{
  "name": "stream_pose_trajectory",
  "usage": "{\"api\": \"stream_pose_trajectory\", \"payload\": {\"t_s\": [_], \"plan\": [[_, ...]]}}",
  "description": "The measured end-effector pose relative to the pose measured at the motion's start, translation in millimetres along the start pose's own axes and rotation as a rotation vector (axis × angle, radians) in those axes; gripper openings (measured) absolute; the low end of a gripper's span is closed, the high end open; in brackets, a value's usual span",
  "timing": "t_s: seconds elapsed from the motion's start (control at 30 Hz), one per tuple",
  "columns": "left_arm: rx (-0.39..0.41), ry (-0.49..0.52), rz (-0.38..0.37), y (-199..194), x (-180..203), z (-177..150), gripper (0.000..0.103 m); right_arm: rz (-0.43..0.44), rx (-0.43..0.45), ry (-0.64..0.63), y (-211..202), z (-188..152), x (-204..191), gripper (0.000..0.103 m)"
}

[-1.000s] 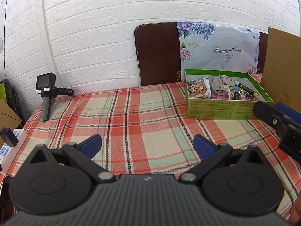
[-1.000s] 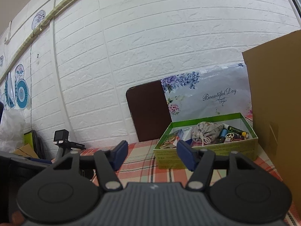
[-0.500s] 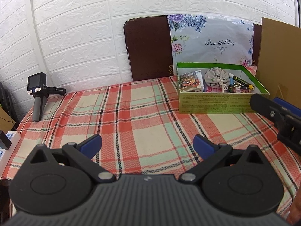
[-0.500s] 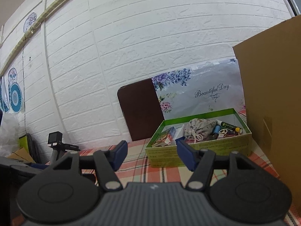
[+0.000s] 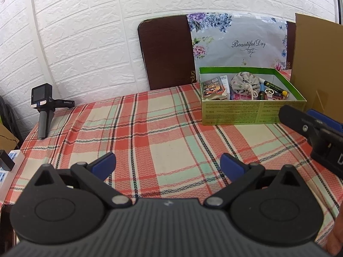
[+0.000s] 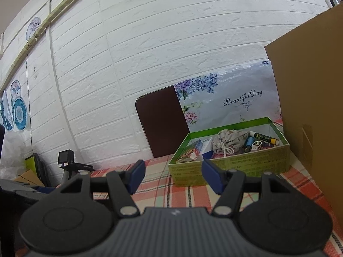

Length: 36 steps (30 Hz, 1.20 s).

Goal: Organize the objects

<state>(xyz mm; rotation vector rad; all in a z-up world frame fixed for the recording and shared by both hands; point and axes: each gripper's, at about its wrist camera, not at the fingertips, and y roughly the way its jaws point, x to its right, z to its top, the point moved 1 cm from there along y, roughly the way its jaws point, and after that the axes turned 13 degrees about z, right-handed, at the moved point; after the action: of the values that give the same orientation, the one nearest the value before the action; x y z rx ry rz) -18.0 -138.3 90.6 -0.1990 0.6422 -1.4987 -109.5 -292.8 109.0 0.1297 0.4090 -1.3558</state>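
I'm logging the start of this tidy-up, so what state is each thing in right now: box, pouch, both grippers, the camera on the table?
Green box: open-topped, no lid on, filled with small items.
Drawstring pouch: cinched shut, lying in the box.
Black and yellow marker: lying flat in the box.
Left gripper: open, nothing between its fingers.
Right gripper: open, nothing between its fingers.
Handheld camera: standing upright on the tablecloth.

We count 1 open green cardboard box (image 5: 253,111) near the far right corner of the plaid-clothed table (image 5: 167,132), holding 1 floral drawstring cloth pouch (image 5: 244,82) and 1 black-and-yellow marker (image 5: 276,88). 1 black handheld camera (image 5: 42,105) stands at the table's far left corner.
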Motion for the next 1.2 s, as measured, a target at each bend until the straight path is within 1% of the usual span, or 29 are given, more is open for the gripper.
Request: {"api": "stream_pose_trajectory", "payload": {"t_s": [0.37,0.57,0.7,1.0,1.2], "plan": [[-0.02,-0.012,-0.007,5,-1,-2,0.103,0.019,-0.038,-0.019,5,-5,-2,0.06],[-0.02,-0.02,-0.002,7,-3,0,0.103,0.031,-0.037,-0.04,8,-4,-7,0.06],[-0.035,-0.028,-0.004,11,-4,-2,0.103,0.038,-0.055,-0.048,12,-7,-9,0.06],[-0.044,-0.032,-0.009,16,-6,-3,0.103,0.026,-0.066,-0.053,14,-10,-9,0.06],[-0.046,-0.039,-0.006,19,-9,-2,0.103,0.013,-0.056,-0.054,14,-9,-8,0.06]]}}
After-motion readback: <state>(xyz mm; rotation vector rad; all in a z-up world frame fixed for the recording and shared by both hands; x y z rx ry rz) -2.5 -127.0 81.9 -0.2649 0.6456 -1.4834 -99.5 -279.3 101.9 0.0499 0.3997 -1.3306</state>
